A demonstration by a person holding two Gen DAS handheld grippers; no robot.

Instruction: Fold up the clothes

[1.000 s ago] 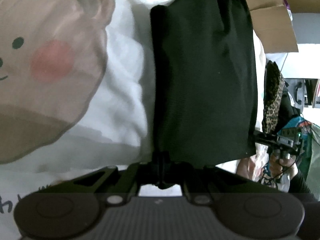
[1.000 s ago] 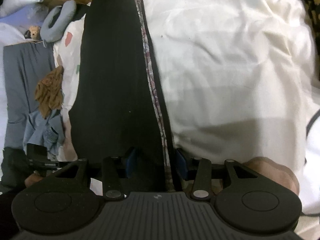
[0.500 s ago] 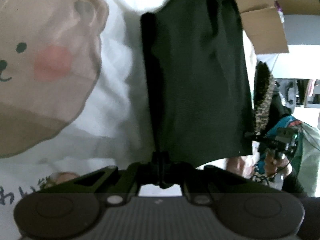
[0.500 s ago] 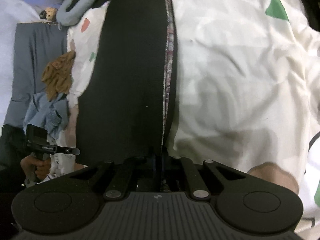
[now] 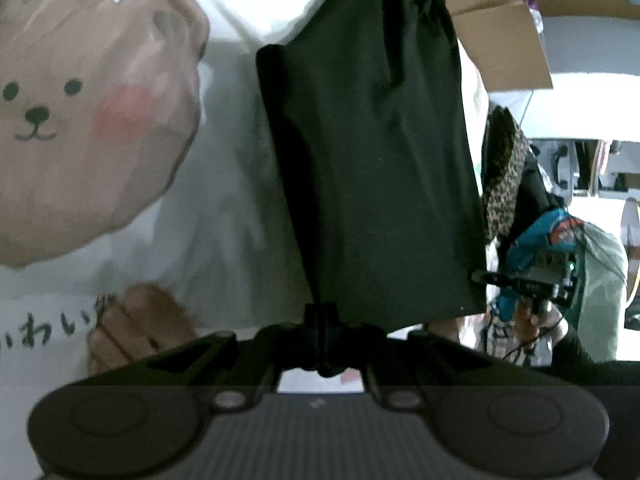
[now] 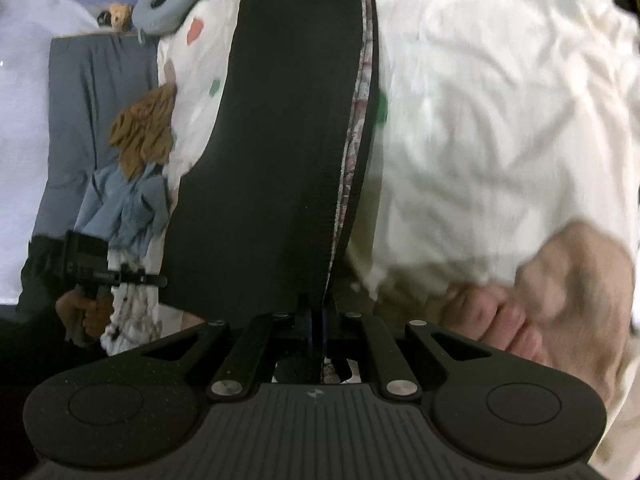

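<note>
Left wrist view: your left gripper (image 5: 322,316) pinches the black garment (image 5: 376,152) at 6 o'clock; your right gripper (image 6: 316,316) is clamped on its edge too.

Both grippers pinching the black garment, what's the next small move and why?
Probably lower both together and lay it flat. The left gripper and right gripper are each shut on an edge of the black garment, which hangs stretched over the white sheet, so it looks ready to be set down for folding.
</note>
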